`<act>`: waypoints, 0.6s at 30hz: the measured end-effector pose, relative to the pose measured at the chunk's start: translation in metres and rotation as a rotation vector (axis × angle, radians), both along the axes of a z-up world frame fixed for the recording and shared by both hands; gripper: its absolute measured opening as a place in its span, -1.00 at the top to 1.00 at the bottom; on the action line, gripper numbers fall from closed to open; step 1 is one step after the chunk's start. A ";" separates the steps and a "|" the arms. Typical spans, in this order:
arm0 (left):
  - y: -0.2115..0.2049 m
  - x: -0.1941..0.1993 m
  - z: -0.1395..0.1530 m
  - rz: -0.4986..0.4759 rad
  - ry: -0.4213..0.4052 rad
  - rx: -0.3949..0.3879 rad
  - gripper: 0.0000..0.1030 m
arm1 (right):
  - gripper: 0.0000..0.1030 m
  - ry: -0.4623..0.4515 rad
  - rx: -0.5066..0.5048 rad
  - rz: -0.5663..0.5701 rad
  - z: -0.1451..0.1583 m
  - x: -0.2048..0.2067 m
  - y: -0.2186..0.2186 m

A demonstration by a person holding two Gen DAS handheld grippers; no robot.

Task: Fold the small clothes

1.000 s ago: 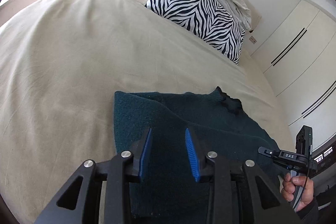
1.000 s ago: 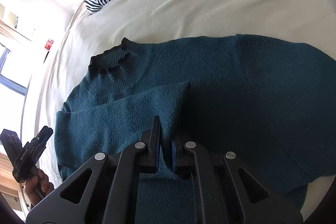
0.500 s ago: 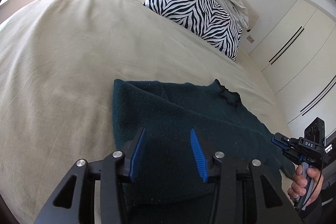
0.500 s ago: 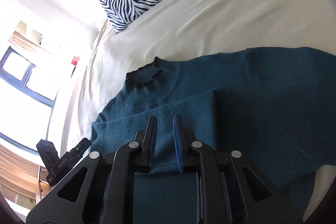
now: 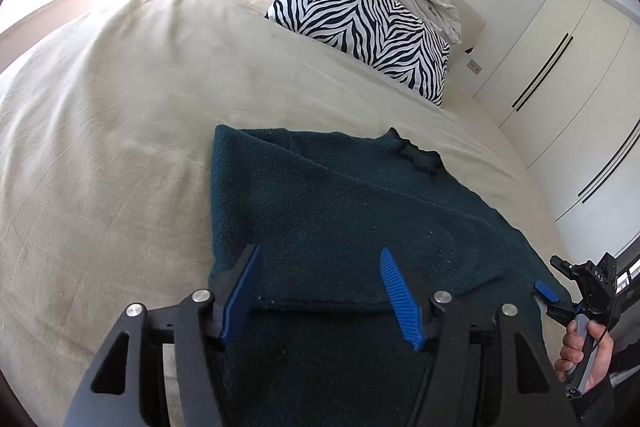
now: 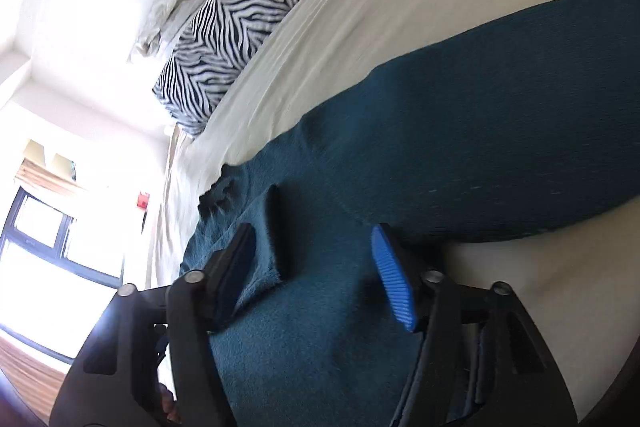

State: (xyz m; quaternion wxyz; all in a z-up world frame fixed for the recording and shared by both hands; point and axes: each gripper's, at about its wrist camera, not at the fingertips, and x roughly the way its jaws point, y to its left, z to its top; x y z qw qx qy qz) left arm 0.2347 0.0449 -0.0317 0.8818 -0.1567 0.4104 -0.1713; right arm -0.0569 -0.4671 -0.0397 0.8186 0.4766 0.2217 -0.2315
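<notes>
Left gripper [image 5: 320,291]: jaws wide apart, holding nothing, hovering over the near part of the teal sweater [image 5: 344,211]. A second ago its gap was clearly narrower, so it has opened further and sits a bit nearer the folded edge.

Sweater lies flat on the beige bed cover [image 5: 120,147], collar [image 5: 416,157] pointing toward the zebra pillow [image 5: 368,23]. One sleeve is already laid across the body; its cuff end [image 6: 276,231] shows in the right wrist view.

Right gripper [image 6: 316,267]: jaws now spread wide, empty. A second ago they were nearly closed on the sleeve fabric; half a second ago only slightly parted. So the sleeve has just been released and stays where it was put. That camera has also tilted and swung, with the sweater now running diagonally across the view; the picture is motion-blurred.

Read: first sleeve fold is done. Both tools are free, so the next grab is likely the other sleeve or a side of the body. Knit looks thick and limp, so expect it to sag when lifted.

Right hand [image 5: 584,351] on its handle is visible at the far right edge.
</notes>
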 end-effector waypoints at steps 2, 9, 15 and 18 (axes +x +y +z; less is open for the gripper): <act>-0.017 -0.013 0.006 -0.039 -0.012 -0.013 -0.38 | -0.30 -0.028 0.000 -0.083 0.004 -0.049 -0.010; -0.078 -0.038 -0.012 -0.139 0.093 -0.064 -0.38 | -0.18 -0.157 0.159 -0.413 -0.023 -0.207 -0.058; -0.108 -0.045 -0.023 -0.166 0.163 -0.098 -0.38 | -0.17 -0.244 0.180 -0.618 -0.026 -0.266 -0.100; -0.117 -0.044 -0.024 -0.172 0.177 -0.098 -0.38 | -0.16 -0.243 0.188 -0.641 -0.029 -0.272 -0.132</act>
